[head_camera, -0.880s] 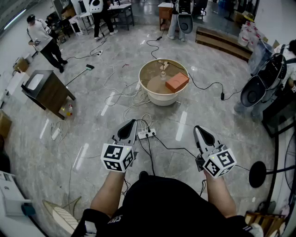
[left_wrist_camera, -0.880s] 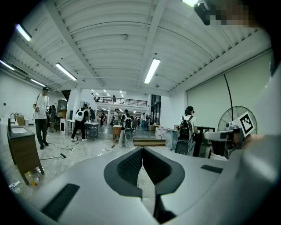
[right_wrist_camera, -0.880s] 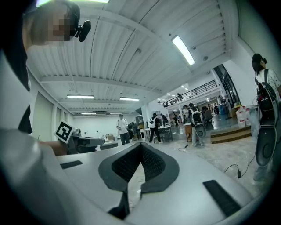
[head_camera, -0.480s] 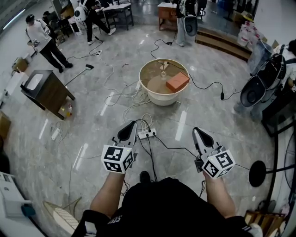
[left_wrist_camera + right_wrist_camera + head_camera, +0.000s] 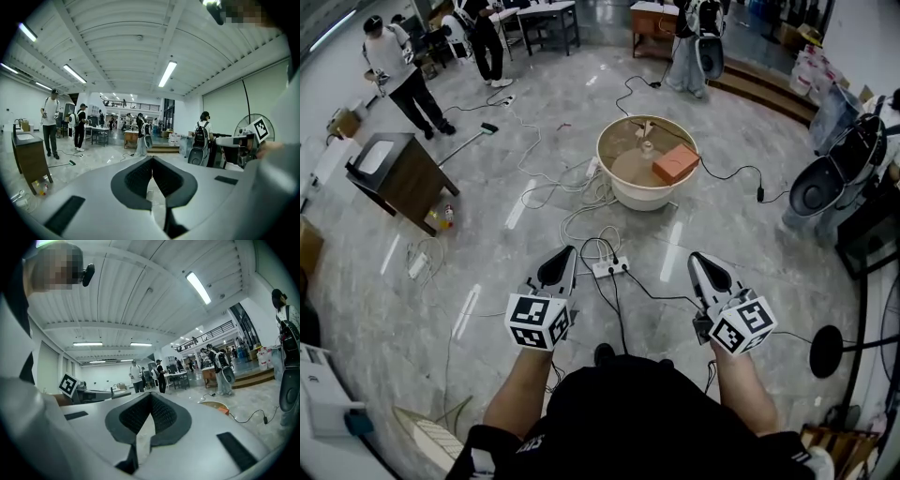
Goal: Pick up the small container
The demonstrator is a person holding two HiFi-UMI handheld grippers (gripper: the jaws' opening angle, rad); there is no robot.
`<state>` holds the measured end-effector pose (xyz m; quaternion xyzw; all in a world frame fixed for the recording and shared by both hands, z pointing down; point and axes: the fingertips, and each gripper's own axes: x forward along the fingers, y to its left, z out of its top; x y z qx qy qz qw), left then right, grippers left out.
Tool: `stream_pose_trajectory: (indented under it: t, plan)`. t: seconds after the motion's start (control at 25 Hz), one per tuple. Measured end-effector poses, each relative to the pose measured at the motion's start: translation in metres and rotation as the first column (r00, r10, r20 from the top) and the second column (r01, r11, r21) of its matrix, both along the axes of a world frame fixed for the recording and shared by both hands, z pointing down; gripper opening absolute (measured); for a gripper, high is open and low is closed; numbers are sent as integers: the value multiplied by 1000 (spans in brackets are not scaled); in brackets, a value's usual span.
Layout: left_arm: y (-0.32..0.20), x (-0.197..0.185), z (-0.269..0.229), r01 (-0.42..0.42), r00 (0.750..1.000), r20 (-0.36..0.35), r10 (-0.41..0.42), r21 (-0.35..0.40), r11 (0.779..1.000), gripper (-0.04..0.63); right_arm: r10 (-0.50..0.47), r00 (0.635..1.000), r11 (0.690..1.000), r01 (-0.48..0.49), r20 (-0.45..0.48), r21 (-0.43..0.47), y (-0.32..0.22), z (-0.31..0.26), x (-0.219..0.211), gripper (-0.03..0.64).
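A round beige tub-like table (image 5: 630, 192) stands on the floor a few steps ahead. On it lie an orange box (image 5: 676, 163) and a small pale container (image 5: 646, 146), too small to make out in detail. My left gripper (image 5: 569, 251) and right gripper (image 5: 696, 258) are held side by side at waist height, well short of the table. In the left gripper view the left gripper (image 5: 152, 158) has its dark pads pressed together with nothing between them. The right gripper (image 5: 151, 394) looks the same in its own view, where the table's rim (image 5: 216, 405) shows low at the right.
A white power strip (image 5: 610, 267) and tangled cables lie on the marble floor between me and the table. A dark wooden cabinet (image 5: 398, 178) stands at left. A fan (image 5: 821, 183) and a black stand base (image 5: 826, 352) are at right. Several people (image 5: 398, 70) stand at the back.
The table now sits a little further right in the head view. People at the back have walked. Both grippers keep their place and stay shut.
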<state>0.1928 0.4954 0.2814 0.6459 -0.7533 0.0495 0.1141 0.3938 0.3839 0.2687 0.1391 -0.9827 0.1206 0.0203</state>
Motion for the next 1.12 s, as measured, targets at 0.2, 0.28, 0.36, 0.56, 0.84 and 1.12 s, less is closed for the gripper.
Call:
stream_pose_trajectory:
  t: [0.2,0.28,0.36,0.56,0.84,1.12]
  plan:
    - [25,-40,0,-3,1000,8,4,0,1000,17,7,1000,1000,-7,27,-16,21,-1,-39,12]
    - [36,-56,1,4,1000,-1,-4,-1,1000,17,4,1000,1000,-3,25,-23,31,0,-54,12]
    - [46,-69,4,8,1000,-11,-8,-6,1000,17,1,1000,1000,0,19,-30,41,2,-66,12]
    - [58,-90,13,26,999,-38,-26,-12,1000,17,-1,1000,998,0,-14,-55,47,10,-85,12]
    - [46,-115,18,27,998,-47,-28,-15,1000,17,-35,999,996,33,-17,-82,36,18,-122,12]
    - [12,-145,29,8,998,-69,-11,-34,999,17,-53,998,991,49,-23,-124,2,34,-173,12]
